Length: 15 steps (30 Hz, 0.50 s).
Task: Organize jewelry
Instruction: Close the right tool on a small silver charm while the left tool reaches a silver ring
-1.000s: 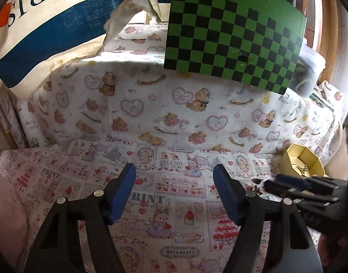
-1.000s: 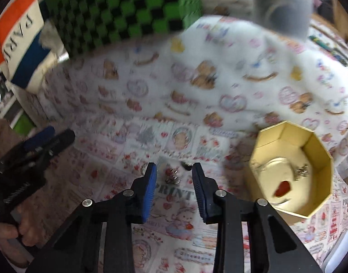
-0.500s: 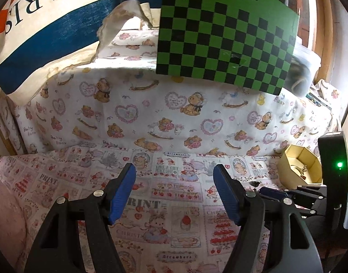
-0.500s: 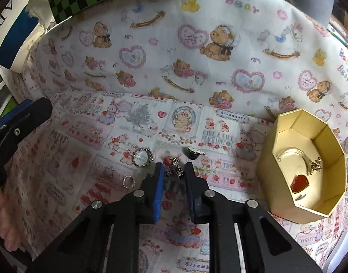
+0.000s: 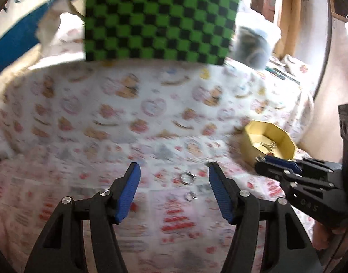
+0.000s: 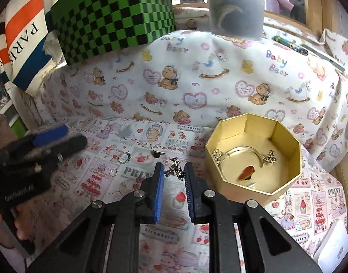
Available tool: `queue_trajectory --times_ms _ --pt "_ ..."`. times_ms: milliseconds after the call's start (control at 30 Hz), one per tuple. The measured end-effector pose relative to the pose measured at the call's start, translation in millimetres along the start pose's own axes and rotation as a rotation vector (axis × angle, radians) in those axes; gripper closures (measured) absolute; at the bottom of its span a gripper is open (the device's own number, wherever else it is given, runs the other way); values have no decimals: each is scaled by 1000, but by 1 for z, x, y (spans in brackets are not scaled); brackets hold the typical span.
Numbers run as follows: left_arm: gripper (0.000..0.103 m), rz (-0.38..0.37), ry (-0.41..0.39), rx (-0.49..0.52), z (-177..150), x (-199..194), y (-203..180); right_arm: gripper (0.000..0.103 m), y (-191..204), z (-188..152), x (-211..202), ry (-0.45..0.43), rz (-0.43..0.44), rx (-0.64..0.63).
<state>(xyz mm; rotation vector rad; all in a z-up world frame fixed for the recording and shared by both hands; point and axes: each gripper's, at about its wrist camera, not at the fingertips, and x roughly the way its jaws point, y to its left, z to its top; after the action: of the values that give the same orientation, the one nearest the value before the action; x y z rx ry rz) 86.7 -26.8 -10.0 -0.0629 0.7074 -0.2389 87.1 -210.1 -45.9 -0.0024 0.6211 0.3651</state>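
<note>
My right gripper [image 6: 174, 174] is shut on a small silver charm [image 6: 174, 171], just left of the gold octagonal box [image 6: 260, 127]. The box holds a chain, a red heart piece [image 6: 246, 173] and another charm. On the printed cloth to the left lie a large ring [image 6: 124, 158], a small ring [image 6: 113, 172] and a dark bit [image 6: 157, 152]. My left gripper [image 5: 174, 182] hovers over both rings [image 5: 187, 177], jaws closing with nothing pressed between them. In that view the right gripper [image 5: 259, 161] reaches toward the box [image 5: 285, 143]. The left gripper [image 6: 69, 136] shows at the left edge.
A raised ledge draped in bear-print cloth runs along the back. On it stand a green checkered box [image 6: 114, 16], a striped tote bag [image 6: 21, 38] and a clear plastic tub [image 6: 235, 11]. A white card [image 6: 333, 243] lies at the near right.
The right gripper shut around the silver charm and carried it right, nearer the gold box. The left gripper swung right over the two rings, and its jaws narrowed a little.
</note>
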Motion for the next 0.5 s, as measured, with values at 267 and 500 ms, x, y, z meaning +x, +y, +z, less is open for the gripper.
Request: queue_trajectory --times_ms 267,500 --pt "50 37 151 17 10 39 -14 83 -15 6 -18 -57 -24 20" --pt "66 71 278 54 7 69 -28 83 -30 9 -27 -80 -29 72"
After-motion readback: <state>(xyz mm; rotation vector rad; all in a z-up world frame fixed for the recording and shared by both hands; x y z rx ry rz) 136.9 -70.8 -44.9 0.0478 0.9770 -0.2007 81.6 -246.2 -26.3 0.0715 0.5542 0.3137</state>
